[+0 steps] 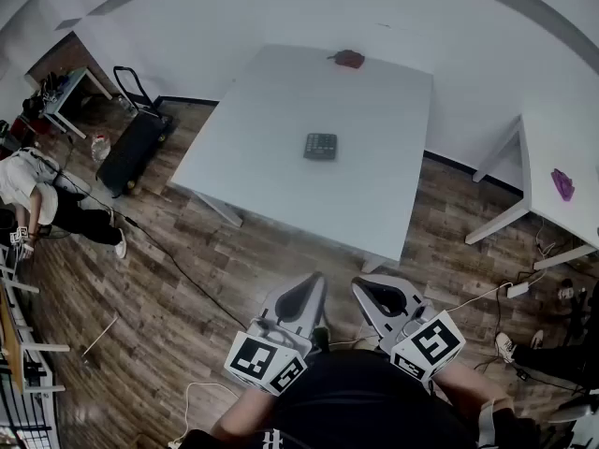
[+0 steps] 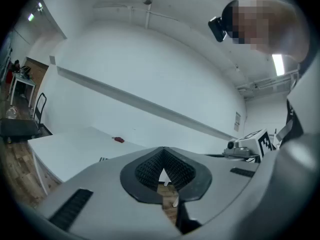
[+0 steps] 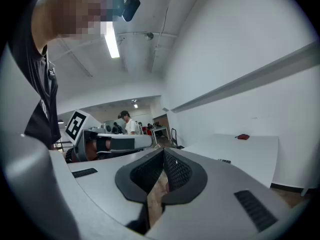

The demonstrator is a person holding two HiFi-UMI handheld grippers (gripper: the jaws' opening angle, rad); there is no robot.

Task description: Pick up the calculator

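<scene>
The dark calculator (image 1: 320,146) lies flat near the middle of the white table (image 1: 271,110), far ahead of both grippers. My left gripper (image 1: 301,299) and right gripper (image 1: 379,299) are held side by side close to my body, over the wooden floor short of the table's near edge. Both are shut with nothing between their pads. In the left gripper view the left gripper (image 2: 162,151) hides all but a sliver of the calculator (image 2: 103,159). Past the right gripper (image 3: 163,151), the right gripper view shows the calculator (image 3: 224,160) as a thin dark strip.
A small red object (image 1: 349,59) lies at the table's far edge. A second white table (image 1: 562,148) at the right carries a purple thing (image 1: 562,184). On the floor are a black case (image 1: 134,151), cables and a power strip (image 1: 518,289). A person (image 1: 37,204) crouches far left.
</scene>
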